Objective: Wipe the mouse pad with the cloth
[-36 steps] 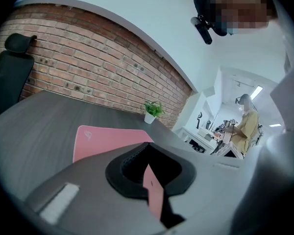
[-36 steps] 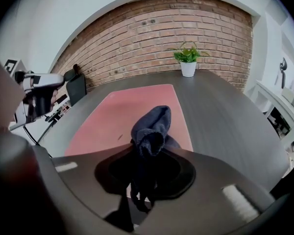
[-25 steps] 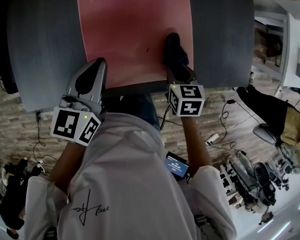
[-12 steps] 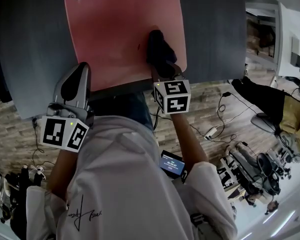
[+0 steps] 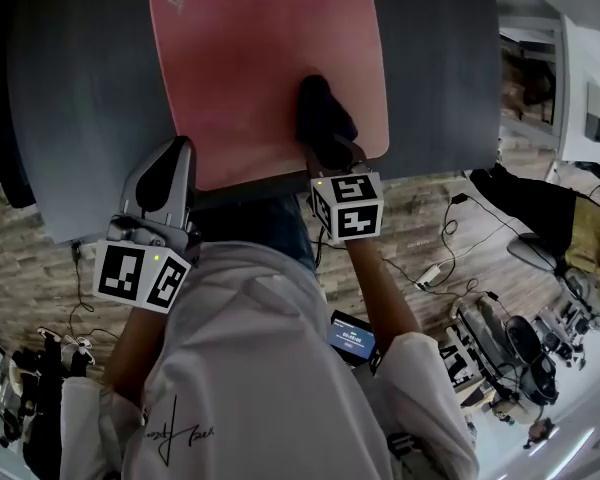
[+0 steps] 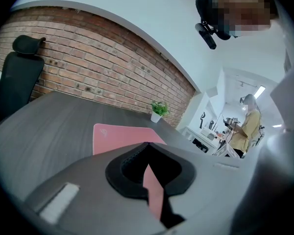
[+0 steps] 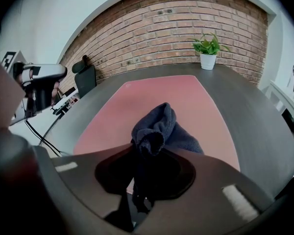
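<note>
The right gripper [image 5: 332,156] is pinching the cloth [image 5: 322,116] on the mouse pad [image 5: 250,68]. The jaws of the left gripper [image 5: 176,156] are pressing together.

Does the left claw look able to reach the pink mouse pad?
Probably yes: the left claw sits just beside the near-left corner of the mouse pad, with nothing between them.

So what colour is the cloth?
The cloth is dark navy blue, clearest in the right gripper view.

- Cloth [image 7: 159,126]: dark, soft, fuzzy woven pile.
- Mouse pad [image 5: 260,68]: pink, matt, smooth.
- Counter [image 5: 80,98]: dark grey, matt, faint grain.
- Left hand-held gripper [image 6: 147,145]: smooth grey plastic.
- Wall [image 7: 186,28]: rough brick.
</note>
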Motion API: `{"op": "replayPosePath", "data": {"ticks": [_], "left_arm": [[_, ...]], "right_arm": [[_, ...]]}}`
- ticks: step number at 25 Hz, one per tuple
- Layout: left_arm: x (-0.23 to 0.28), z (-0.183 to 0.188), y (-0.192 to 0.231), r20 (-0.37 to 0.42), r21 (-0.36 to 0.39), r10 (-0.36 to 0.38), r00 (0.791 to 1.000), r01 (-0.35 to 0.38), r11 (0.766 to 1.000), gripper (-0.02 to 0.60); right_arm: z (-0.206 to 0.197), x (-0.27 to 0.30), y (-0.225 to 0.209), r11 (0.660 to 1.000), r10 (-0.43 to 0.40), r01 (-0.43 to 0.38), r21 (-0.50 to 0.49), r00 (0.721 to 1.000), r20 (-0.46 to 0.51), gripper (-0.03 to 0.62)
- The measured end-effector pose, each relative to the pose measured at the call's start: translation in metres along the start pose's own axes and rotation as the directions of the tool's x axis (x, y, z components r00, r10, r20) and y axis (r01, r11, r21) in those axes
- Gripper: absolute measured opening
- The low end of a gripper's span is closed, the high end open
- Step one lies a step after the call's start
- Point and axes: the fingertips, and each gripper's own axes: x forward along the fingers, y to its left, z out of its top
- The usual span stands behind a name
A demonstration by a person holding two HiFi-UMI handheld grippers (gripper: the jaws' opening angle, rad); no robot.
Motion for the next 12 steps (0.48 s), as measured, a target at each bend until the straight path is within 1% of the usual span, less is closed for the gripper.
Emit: {"op": "replayPosePath", "data": {"ticks": [2, 6, 12], "left_arm": [[-0.001, -0.001, 0.003, 0.0, -0.008, 0.004, 1.0, -0.004, 1.0, 0.012], [-0.001, 0.002, 0.01, 0.006, -0.059, 0.014, 1.0, -0.014, 0.998, 0.012], [-0.002, 0.007, 0.021, 0.021, -0.075, 0.016, 1.0, -0.015, 0.997, 0.012]], "right_arm": [[0.0, 0.002, 0.004, 1.0, 0.006, -0.006, -0.005, 1.0, -0.004, 0.075], [0.0, 0.006, 0.011, 0.999, 0.02, -0.02, -0.027, 1.0, -0.02, 0.075], [0.003, 0.016, 0.028, 0.998, 0.039, -0.041, -0.053, 0.998, -0.04, 0.075]]}}
